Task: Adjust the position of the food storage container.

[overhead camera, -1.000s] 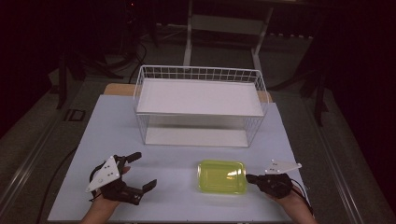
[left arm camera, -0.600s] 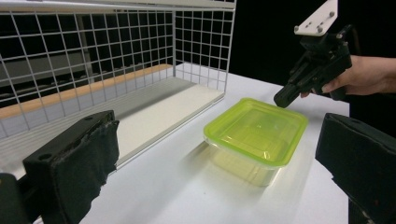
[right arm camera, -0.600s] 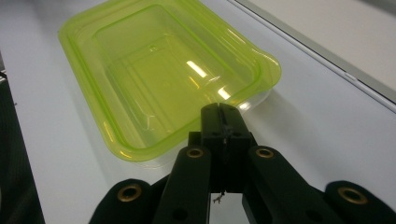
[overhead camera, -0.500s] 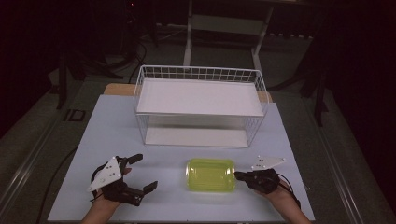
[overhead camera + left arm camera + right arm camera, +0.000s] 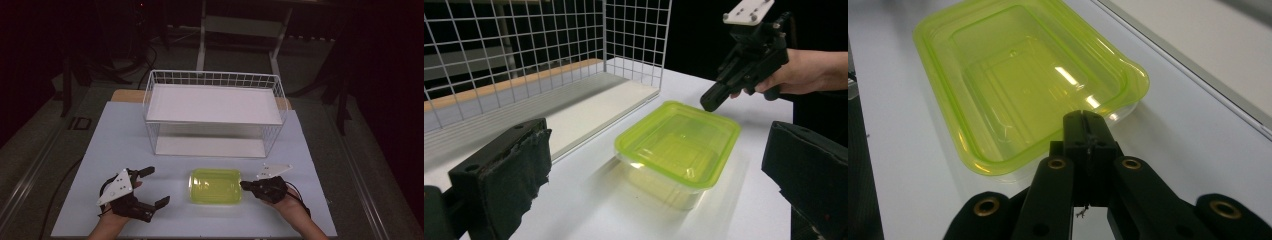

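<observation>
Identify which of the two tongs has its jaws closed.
The right tongs, jaws pressed together at the green-lidded container. The left tongs stand wide open.

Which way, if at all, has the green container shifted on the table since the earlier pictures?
Yes. The green container has slid left, pushed by the shut right gripper; against the wire basket, it now lies below its middle.

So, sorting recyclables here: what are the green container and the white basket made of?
Green container: probably thin plastic, translucent and glossy, with light glinting off its lid. White basket: apparently coated metal wire in an open grid; its shelf looks like a matt white board.
</observation>
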`<act>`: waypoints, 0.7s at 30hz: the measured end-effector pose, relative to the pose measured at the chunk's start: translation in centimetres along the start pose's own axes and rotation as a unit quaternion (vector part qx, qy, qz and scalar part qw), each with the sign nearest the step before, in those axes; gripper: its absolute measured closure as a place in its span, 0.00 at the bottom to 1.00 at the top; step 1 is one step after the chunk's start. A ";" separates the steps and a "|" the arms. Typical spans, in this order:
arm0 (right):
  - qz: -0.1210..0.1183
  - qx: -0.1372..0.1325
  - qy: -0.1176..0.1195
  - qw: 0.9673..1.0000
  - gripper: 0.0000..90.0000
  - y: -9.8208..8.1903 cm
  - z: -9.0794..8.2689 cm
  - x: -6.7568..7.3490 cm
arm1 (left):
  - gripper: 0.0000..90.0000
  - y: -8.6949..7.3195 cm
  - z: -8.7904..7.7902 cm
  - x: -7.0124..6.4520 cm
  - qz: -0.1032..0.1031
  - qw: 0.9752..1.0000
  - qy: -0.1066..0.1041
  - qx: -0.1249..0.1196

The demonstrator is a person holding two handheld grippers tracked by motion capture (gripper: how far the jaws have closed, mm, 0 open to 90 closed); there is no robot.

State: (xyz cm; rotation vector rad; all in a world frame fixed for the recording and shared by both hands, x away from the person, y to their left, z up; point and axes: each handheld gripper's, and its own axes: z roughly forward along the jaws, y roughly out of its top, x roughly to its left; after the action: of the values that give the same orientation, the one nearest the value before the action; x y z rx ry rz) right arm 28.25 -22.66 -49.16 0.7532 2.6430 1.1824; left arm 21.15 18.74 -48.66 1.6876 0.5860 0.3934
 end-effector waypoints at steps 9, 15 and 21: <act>-0.017 -0.002 0.006 1.000 1.00 1.2 1.6 0.3 | 0.00 -0.1 0.1 -0.1 0.003 1.000 0.001 0.004; -0.019 -0.005 0.007 1.000 1.00 1.6 1.9 0.4 | 0.00 -0.1 0.1 -0.2 0.002 1.000 0.000 0.003; -0.016 -0.024 0.001 1.000 0.96 1.8 0.7 1.0 | 0.00 -0.1 0.0 -0.1 -0.004 1.000 0.008 0.008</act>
State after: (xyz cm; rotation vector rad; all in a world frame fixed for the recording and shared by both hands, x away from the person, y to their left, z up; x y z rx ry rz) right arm 28.36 -20.69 -48.24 0.6988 2.6092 1.2342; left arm 21.08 18.65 -48.73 1.6988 0.6087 0.3985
